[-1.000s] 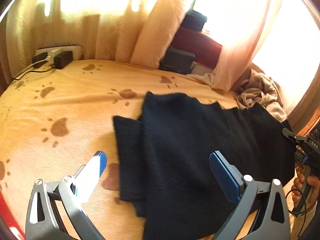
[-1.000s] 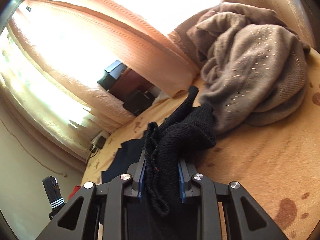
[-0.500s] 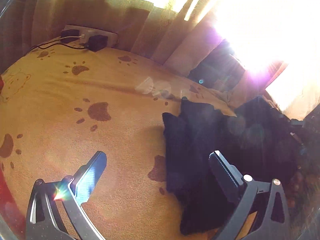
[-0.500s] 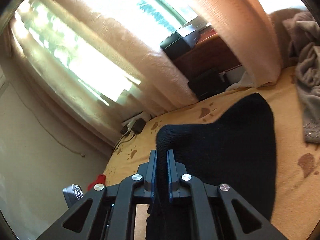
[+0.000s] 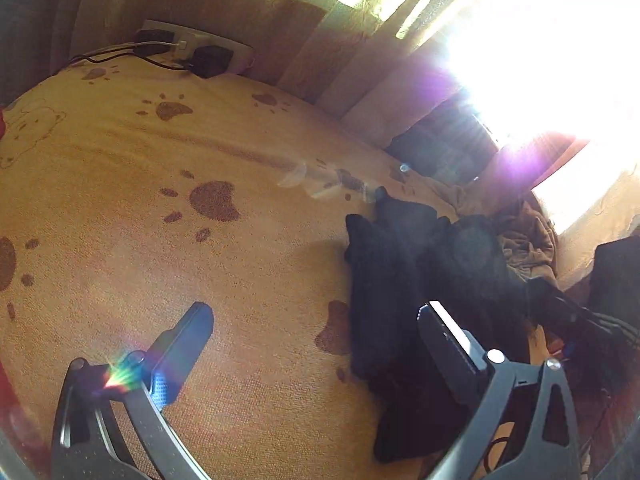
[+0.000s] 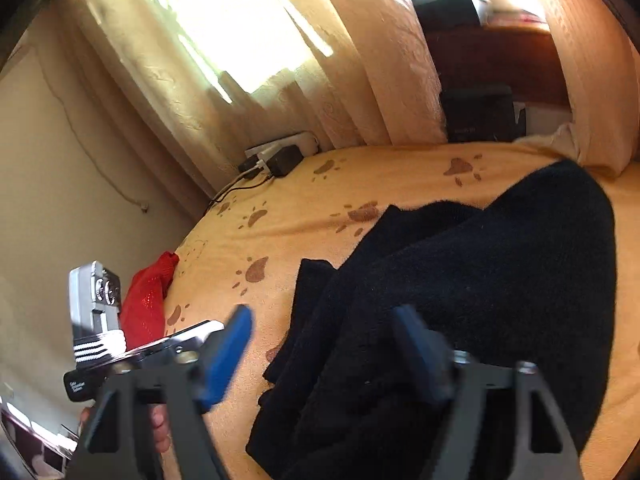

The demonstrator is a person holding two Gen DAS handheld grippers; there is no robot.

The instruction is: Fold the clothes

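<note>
You are opening your right claw [image 6: 320, 344] over the black sweater [image 6: 480, 280] lying on the bed [image 6: 304, 200], your left claw [image 5: 316, 336] is hanging wide apart, and this soft, floppy knit is begging for an edge pinch.

Black garment [image 6: 500, 280], paw-printed orange blanket [image 6: 380, 176]

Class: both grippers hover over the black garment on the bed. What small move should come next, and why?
Probably draw the right gripper back clear: its jaws are opening with nothing pinched, and the black garment lies folded over on the blanket. The left gripper, open and empty, could then take the next edge.
</note>
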